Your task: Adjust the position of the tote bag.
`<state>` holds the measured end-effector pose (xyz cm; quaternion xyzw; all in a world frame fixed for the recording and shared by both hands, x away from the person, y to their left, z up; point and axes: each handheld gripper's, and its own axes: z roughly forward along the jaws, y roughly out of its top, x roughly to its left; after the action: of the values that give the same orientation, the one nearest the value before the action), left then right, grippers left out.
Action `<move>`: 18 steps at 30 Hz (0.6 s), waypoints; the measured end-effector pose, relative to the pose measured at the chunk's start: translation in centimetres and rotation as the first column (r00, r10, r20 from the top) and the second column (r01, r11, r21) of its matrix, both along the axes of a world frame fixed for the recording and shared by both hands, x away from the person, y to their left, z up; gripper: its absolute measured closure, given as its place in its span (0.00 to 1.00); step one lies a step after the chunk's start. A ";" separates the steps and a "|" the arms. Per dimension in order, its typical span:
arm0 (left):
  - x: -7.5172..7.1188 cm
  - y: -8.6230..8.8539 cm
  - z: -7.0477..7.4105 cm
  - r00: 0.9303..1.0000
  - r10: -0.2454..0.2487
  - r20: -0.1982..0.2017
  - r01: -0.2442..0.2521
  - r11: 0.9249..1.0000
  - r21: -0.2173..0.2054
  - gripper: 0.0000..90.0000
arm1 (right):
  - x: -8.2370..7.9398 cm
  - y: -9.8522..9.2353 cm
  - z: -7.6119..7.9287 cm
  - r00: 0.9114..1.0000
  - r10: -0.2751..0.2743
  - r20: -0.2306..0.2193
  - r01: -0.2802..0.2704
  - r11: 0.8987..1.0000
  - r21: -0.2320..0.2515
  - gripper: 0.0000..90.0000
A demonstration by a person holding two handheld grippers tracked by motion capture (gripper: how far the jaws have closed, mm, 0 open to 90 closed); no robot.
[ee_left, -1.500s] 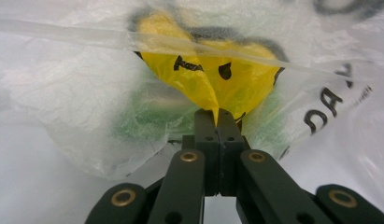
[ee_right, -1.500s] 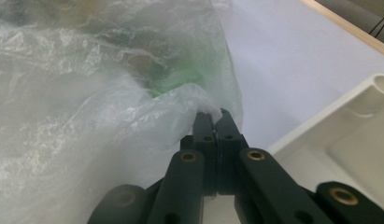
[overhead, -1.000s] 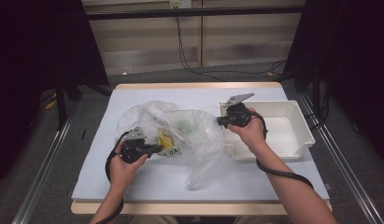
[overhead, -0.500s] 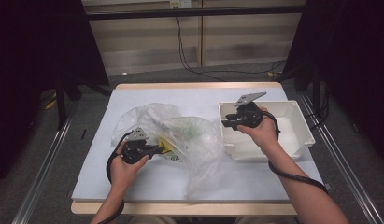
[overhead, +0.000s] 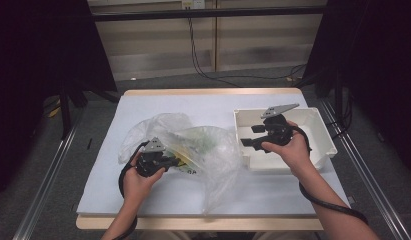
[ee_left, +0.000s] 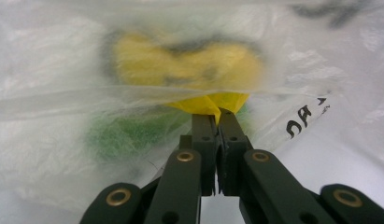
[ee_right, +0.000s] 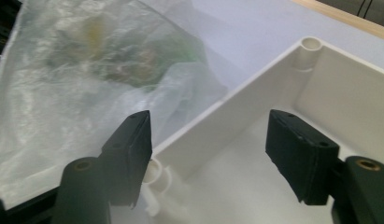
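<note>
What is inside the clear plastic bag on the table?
Inside the plastic bag are a yellow item and something green. The cloudy film blurs both, so what they are cannot be told. The left gripper pinches the yellow item.

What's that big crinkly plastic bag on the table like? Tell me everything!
The plastic bag is see-through, thin and crumpled, puffed up on the white table just left of the white tray. Yellow and green things show blurrily through it, and black letters are printed on its side. The left gripper has its jaws shut at the bag's near left side, pinching something yellow at the bag's film. One loose end trails toward the table's front edge.
</note>
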<state>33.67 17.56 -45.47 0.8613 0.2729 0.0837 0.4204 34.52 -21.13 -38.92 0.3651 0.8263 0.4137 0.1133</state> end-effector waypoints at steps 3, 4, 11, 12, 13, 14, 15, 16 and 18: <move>-0.2 -0.3 0.1 1.000 -0.003 0.002 0.003 1.000 0.004 0.98 | -0.6 0.4 0.3 1.000 0.019 0.004 -0.019 1.000 0.012 0.31; -0.2 -0.4 0.1 1.000 -0.013 0.004 0.013 1.000 0.004 0.98 | -0.8 0.6 0.4 1.000 0.029 0.006 -0.029 0.999 0.016 0.31; -0.4 -1.0 0.0 1.000 -0.020 0.012 0.020 1.000 0.008 0.98 | -1.2 1.9 0.3 0.998 0.069 -0.011 -0.069 0.998 0.014 0.28; -0.4 -1.1 0.0 1.000 -0.022 0.011 0.022 1.000 0.008 0.98 | -1.3 2.0 0.3 0.998 0.069 -0.010 -0.069 0.998 0.013 0.28; -0.5 -1.2 0.0 1.000 -0.023 0.013 0.023 1.000 0.005 0.98 | -1.3 2.1 0.3 0.997 0.073 -0.006 -0.073 0.997 0.012 0.28; -0.5 -1.3 -0.1 1.000 -0.028 0.010 0.028 1.000 0.010 0.98 | -1.4 2.2 0.4 0.997 0.080 -0.005 -0.080 0.997 0.016 0.28; -0.5 -1.4 -0.1 1.000 -0.029 0.011 0.029 0.999 0.015 0.98 | -1.5 2.3 0.5 0.996 0.084 -0.006 -0.084 0.996 0.017 0.28; -0.5 -1.5 -0.1 0.999 -0.031 0.012 0.030 0.999 0.022 0.98 | -1.6 2.4 0.6 0.996 0.092 -0.005 -0.092 0.996 0.018 0.28; -0.6 -1.7 -0.2 0.999 -0.034 0.011 0.034 0.999 0.021 0.98 | -1.8 2.8 0.8 0.995 0.103 -0.007 -0.103 0.994 0.022 0.28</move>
<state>33.08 15.83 -45.66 0.8697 0.2549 0.0843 0.4141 32.75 -18.32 -38.09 0.3251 0.8399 0.4262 0.0846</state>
